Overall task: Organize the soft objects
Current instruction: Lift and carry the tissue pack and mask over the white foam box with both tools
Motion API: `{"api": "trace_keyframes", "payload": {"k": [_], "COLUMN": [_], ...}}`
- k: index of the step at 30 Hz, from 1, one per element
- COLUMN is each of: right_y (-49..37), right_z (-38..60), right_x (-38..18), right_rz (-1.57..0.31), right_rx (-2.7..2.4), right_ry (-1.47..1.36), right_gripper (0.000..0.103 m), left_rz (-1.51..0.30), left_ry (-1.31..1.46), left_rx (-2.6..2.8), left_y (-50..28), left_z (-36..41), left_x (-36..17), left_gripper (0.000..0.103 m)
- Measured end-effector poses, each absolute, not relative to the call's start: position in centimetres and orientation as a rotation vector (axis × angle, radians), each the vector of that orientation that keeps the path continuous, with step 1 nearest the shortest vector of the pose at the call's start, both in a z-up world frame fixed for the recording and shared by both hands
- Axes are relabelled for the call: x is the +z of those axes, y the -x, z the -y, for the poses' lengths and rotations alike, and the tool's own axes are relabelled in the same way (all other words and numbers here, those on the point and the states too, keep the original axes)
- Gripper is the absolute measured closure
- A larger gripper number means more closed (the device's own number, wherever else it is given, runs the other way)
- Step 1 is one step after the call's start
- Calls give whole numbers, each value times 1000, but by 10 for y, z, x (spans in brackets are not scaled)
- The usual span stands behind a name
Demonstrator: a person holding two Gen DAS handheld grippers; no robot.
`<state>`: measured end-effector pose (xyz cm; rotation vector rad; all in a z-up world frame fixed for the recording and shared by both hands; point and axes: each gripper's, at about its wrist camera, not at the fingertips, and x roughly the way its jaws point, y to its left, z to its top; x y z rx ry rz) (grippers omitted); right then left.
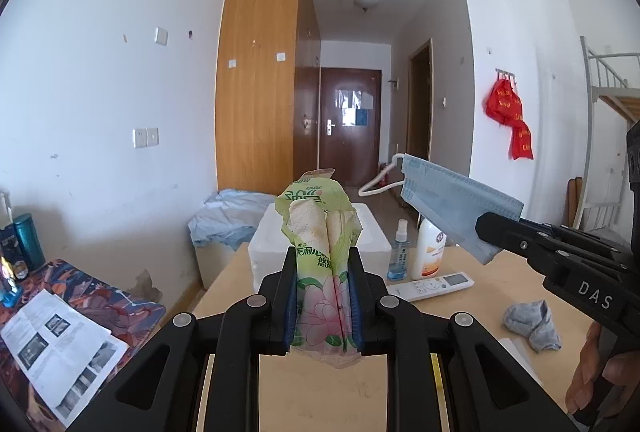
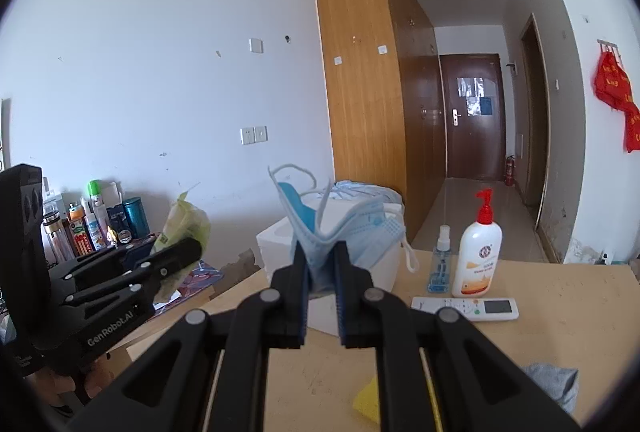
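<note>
Green tissue pack sits clamped in my left tongs above the tabletop, white foam box at twelve o'clock behind; right view: my right tongs pinch the blue mask, grey sock at four o'clock

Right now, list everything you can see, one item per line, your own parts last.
tissue pack: one, green with pink flower, held in left jaws.
face mask: one, blue, held in right jaws.
foam box: one, white, on table's far edge.
spray bottle: one, clear blue, beside box.
lotion bottle: one, white, red pump, beside spray.
remote: one, white, lying on table.
sock: one, grey, on table's right.
table: one, light wood.
left gripper: black, shut.
right gripper: black, shut.
</note>
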<state>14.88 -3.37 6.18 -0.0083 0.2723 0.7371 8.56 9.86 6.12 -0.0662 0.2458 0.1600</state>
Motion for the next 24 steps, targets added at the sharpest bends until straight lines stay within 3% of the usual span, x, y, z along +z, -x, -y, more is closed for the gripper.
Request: {"api": "trace_keyframes", "payload": {"k": [24], "right_y": [-230], "right_z": [-10], "right_x": [78], "right_rz": [-366], "right_rx": [755], "right_ry": [46], "right_gripper": [89], "left_rz": [-266], "left_ry": [58], "left_rx": [182], "left_y": [-174], "left_z": [-125], "left_x": [81], "left_gripper": [81]}}
